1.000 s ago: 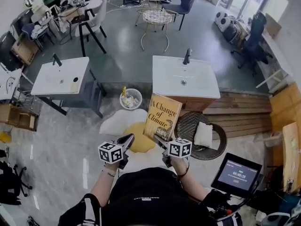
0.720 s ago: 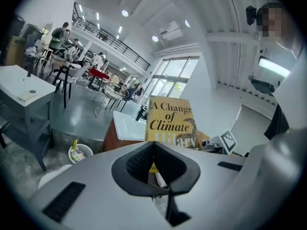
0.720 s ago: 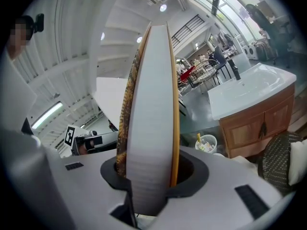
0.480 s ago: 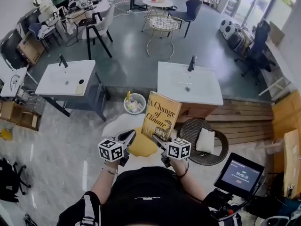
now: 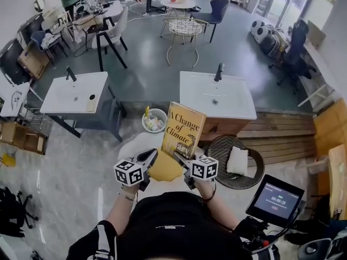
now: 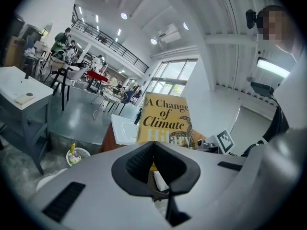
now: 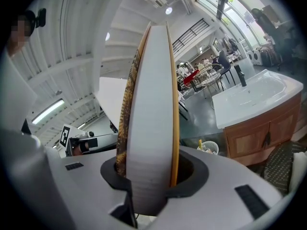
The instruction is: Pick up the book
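Now, yellow rectangular book (image 5: pixel 183 129) clamped by right gripper (image 5: pixel 182 160), long axis rising from its jaws; left gripper (image 5: pixel 150 156) closed, empty, beside.

Bright daylight flooded in through the windows (image 6: pixel 170 78). Both gripper views bulged fisheye, corners black. Shadows were soft, focus crisp.

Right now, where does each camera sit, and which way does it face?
Head view: on the person's head, facing steeply down at the book and floor; both arms, left gripper and right gripper show.
Left gripper view: on the left gripper, facing along its shut fingers at the book's cover; the right gripper's cube shows.
Right gripper view: on the right gripper, facing along the book's page edge, clamped in its fingers.
Shared: all three show the book.
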`<action>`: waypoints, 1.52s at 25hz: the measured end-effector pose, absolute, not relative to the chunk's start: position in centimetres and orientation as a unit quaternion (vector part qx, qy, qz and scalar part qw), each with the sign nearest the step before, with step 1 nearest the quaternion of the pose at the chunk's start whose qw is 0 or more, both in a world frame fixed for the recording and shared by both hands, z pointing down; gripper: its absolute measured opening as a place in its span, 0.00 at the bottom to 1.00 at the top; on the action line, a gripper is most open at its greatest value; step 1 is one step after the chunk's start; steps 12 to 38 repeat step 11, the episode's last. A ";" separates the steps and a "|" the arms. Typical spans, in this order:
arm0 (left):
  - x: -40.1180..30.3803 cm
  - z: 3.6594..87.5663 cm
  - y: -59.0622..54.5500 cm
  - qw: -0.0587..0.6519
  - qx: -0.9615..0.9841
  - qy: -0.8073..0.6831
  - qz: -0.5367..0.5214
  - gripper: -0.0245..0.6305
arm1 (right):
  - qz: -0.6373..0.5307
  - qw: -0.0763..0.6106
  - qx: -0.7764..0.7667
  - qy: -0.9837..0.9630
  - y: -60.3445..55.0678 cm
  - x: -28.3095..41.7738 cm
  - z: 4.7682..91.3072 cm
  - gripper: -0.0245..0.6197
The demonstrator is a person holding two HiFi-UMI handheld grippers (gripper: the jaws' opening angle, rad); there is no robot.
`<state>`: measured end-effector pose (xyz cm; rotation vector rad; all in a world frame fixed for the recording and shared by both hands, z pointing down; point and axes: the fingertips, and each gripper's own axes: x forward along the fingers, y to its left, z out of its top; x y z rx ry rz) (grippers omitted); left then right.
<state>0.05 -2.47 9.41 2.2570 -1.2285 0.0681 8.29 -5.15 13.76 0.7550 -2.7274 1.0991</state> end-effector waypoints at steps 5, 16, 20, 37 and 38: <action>-0.2 9.0 -2.7 0.282 0.844 -0.456 0.027 0.06 | 0.365 0.050 0.244 -0.897 -5.1 7.6 13.3 0.29; -0.4 8.8 -2.7 0.282 0.843 -0.457 0.029 0.06 | 0.363 0.052 0.247 -0.897 -5.1 7.8 13.1 0.29; -0.4 8.8 -2.7 0.282 0.843 -0.457 0.029 0.06 | 0.363 0.052 0.247 -0.897 -5.1 7.8 13.1 0.29; -0.4 8.8 -2.7 0.282 0.843 -0.457 0.029 0.06 | 0.363 0.052 0.247 -0.897 -5.1 7.8 13.1 0.29; -0.4 8.8 -2.7 0.282 0.843 -0.457 0.029 0.06 | 0.363 0.052 0.247 -0.897 -5.1 7.8 13.1 0.29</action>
